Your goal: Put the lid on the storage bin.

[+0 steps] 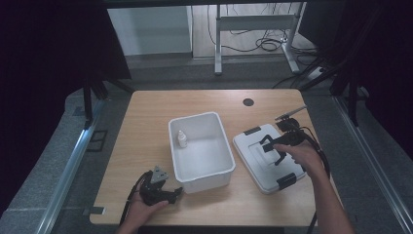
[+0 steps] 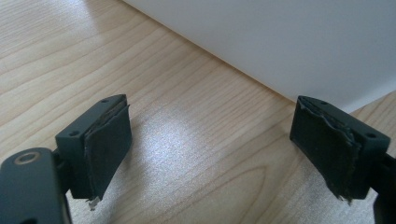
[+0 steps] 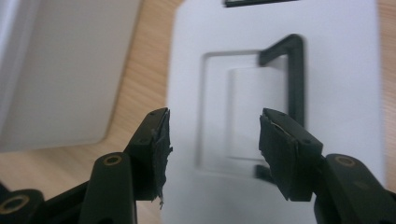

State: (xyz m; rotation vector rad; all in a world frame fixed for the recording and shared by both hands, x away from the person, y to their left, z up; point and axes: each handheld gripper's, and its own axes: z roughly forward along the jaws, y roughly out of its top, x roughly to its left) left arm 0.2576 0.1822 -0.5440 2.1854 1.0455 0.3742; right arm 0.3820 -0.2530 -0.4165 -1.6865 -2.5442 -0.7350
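A white plastic bin (image 1: 220, 174) stands open in the middle of the table, with a small white bottle (image 1: 181, 140) upright inside near its back left corner. Its white lid (image 1: 258, 170) lies flat to the right, with black clips and a black handle (image 3: 295, 74). My right gripper (image 1: 271, 148) hovers over the lid's middle, open, its jaws either side of the handle recess (image 3: 243, 116). My left gripper (image 1: 171, 194) rests low at the bin's front left corner, open and holding nothing; the bin's white wall (image 2: 289, 42) is just ahead of it.
The wooden table (image 1: 146, 126) has a round black cable hole (image 1: 248, 102) at the back right. Beyond it stand a metal desk frame (image 1: 253, 24) and floor cables (image 1: 268, 45). Dark curtains hang on both sides.
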